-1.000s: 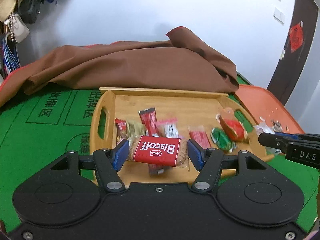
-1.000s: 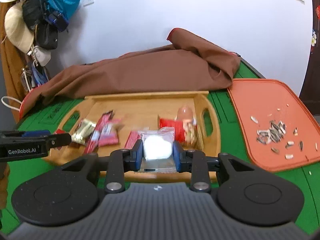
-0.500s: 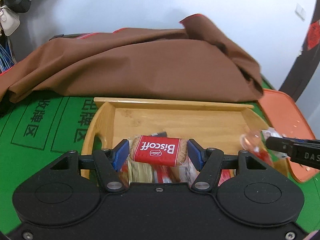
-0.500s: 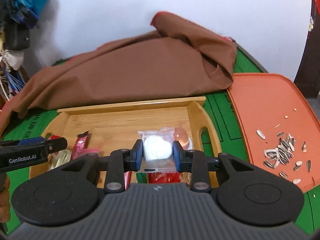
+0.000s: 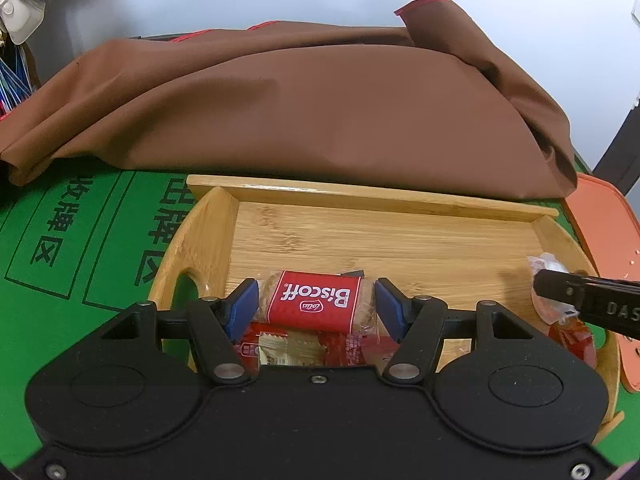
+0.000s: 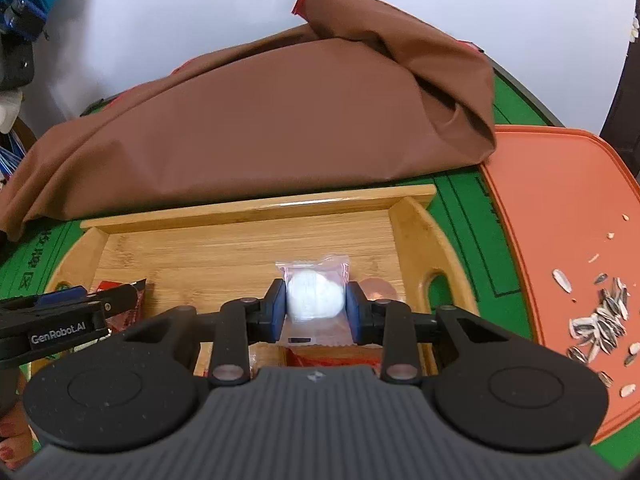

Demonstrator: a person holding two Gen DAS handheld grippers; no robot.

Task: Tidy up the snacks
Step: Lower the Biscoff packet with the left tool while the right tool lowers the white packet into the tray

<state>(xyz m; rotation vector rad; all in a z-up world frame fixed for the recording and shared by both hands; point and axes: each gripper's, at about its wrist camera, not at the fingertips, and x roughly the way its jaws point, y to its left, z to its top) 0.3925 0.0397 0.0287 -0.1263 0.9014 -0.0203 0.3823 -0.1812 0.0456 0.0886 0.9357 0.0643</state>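
- 2 snacks are up off the wood right now: a red Biscoff biscuit pack [image 5: 316,301] and a white sweet in a clear wrapper [image 6: 314,294].
- The left gripper [image 5: 316,304] is clenched on the biscuit pack, 1 blue pad [image 5: 244,307] pressed to each short end, the label facing up and reading upside down from this side.
- The right gripper [image 6: 315,305] grasps the white sweet the same way, its blue pads [image 6: 279,307] squeezing the round middle while the wrapper's crimped ends stick out above and below.
- Both held snacks hang over the near part of the wooden tray [image 5: 400,236], which has raised walls and a cut-out handle at each end.
- Under the biscuit pack, several red and gold wrappers [image 5: 312,346] lie packed together on the tray floor by the near wall.
- Near the tray's right handle lie a clear round packet and a red wrapper [image 5: 570,330], partly hidden by the right gripper's finger.
- The far half of the tray floor is bare wood.
- The tray sits on a green table mat [image 5: 60,240] printed with darker green characters.
- A brown cloth [image 6: 260,120] is heaped just behind the tray's far wall.
- To the right, an orange tray [image 6: 560,208] holds a scatter of sunflower seeds [image 6: 604,320].
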